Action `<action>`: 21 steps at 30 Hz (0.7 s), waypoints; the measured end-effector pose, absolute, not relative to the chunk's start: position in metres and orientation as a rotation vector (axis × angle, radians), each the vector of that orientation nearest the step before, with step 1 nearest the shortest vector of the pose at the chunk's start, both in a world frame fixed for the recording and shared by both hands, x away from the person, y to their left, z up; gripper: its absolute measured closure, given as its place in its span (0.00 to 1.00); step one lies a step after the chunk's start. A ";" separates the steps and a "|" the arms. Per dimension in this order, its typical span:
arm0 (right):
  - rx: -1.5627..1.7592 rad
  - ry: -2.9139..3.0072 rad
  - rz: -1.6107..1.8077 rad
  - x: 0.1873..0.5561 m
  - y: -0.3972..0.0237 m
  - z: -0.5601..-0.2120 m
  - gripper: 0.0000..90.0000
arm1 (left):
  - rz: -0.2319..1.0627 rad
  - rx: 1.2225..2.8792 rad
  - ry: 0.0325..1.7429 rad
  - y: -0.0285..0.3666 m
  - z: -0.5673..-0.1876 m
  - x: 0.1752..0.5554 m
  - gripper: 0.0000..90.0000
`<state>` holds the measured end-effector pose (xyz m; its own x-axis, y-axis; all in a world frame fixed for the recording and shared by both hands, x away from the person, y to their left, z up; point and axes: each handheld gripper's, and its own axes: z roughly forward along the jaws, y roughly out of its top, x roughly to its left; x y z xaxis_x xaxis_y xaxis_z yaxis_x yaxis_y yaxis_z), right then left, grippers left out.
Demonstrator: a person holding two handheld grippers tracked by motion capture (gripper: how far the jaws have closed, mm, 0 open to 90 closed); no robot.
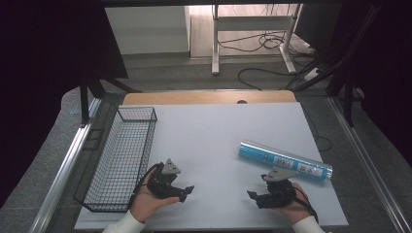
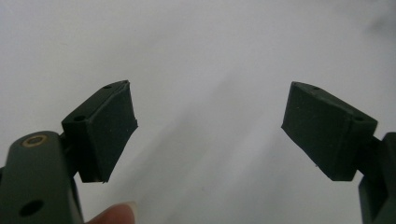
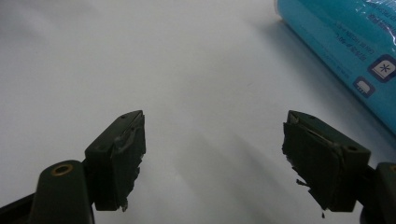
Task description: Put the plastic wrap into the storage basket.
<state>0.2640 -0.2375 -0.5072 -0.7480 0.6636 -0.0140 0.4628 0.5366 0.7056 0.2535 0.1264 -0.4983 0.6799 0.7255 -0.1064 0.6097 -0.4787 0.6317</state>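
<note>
High view: the long blue cylindrical tube with a printed label and glossy wrap [image 1: 285,159] lies on its side on the white worktop [image 1: 218,141], towards the right, slanting from upper left to lower right. The right tool [image 1: 251,195] rests low on the worktop just in front of the tube, apart from it, and points towards the middle of the worktop. The left tool [image 1: 187,190] rests opposite it, pointing inward, just beside the black wire mesh basket [image 1: 121,160] that stands along the left edge. The basket holds nothing, and its open top faces up; judged from this layout, it is the likely destination for the tube.

Both tools stand with jaws parted and nothing between them. This reads as a ready posture before any grasp.

Right gripper view adds detail: the worn, frayed pads [image 3: 122,163] of the right tool and the tube's teal wall with its printed icons at upper right, clear of the jaws. Left gripper view shows the left tool's pads [image 2: 112,133] over bare worktop and a fingertip [image 2: 116,214] at the bottom edge. The basket and the overall spacing are given by the high view.
</note>
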 end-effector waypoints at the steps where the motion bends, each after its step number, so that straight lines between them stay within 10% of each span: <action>1: 0.940 2.496 1.021 0.264 -0.238 -0.507 0.24 | 0.230 2.240 1.020 0.127 -0.498 0.253 0.19; 21: 0.950 2.501 1.027 0.264 -0.236 -0.505 0.27 | 0.231 2.258 1.019 0.126 -0.501 0.255 0.18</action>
<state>0.2638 -0.2361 -0.5049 -0.7466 0.6653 -0.0041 0.4704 0.5323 0.7038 0.2545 0.1264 -0.5012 0.6836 0.7232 -0.0981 0.6104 -0.4929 0.6200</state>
